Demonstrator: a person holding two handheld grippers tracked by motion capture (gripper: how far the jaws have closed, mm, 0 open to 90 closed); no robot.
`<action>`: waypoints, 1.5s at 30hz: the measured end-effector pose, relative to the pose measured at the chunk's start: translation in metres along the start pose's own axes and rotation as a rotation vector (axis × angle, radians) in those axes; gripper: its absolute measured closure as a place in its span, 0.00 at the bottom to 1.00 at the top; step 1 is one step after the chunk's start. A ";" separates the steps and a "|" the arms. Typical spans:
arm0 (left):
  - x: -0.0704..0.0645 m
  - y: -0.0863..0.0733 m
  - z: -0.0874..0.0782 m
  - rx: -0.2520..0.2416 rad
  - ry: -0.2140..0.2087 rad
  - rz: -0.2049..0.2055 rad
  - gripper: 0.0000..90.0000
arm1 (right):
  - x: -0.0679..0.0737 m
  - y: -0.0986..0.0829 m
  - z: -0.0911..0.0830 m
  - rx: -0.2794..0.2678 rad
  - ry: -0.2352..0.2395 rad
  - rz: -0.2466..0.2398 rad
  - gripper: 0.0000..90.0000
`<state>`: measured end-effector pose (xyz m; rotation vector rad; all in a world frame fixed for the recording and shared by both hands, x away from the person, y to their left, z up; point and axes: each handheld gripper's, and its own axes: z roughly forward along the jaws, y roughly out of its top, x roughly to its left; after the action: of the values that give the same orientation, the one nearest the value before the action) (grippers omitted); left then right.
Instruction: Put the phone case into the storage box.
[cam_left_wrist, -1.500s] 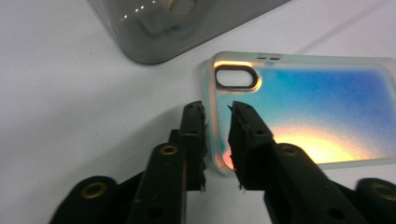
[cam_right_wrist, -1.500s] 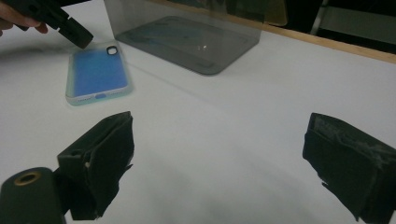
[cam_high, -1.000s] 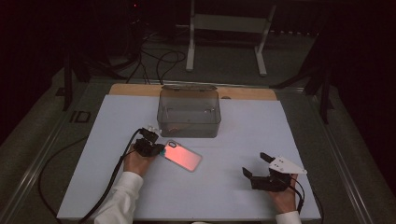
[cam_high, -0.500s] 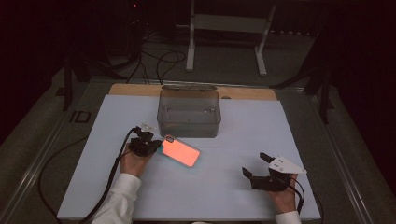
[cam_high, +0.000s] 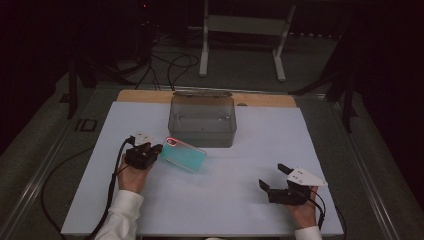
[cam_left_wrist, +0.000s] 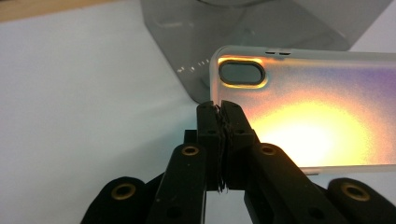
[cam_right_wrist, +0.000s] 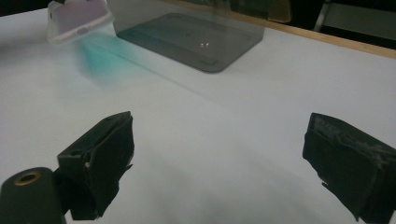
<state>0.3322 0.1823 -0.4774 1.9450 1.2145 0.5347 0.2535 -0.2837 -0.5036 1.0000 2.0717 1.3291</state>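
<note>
Pinching the phone case (cam_high: 183, 154) by its camera corner, left tool (cam_high: 156, 151) angles it rightward; right tool (cam_high: 272, 181) wide.

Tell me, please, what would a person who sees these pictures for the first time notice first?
The eye goes first to the iridescent phone case, shining teal in the high view and yellow-orange in the left gripper view, pinched at its edge by the left gripper above the white table cover. Just behind it stands a smoky transparent box near the far edge. The right gripper rests open at the near right, holding nothing.
</note>
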 end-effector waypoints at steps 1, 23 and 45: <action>0.001 -0.001 -0.002 -0.014 0.003 -0.002 0.98 | 0.000 0.000 0.000 0.001 0.001 -0.001 0.10; -0.004 0.004 -0.034 -0.181 0.042 0.107 0.98 | 0.000 0.001 0.010 0.037 0.022 0.038 0.10; -0.009 0.008 -0.044 -0.240 0.024 0.199 0.98 | 0.009 0.071 0.041 0.049 0.128 -0.015 0.10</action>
<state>0.3021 0.1888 -0.4440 1.8662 0.9288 0.7718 0.2997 -0.2348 -0.4564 0.9396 2.2118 1.3727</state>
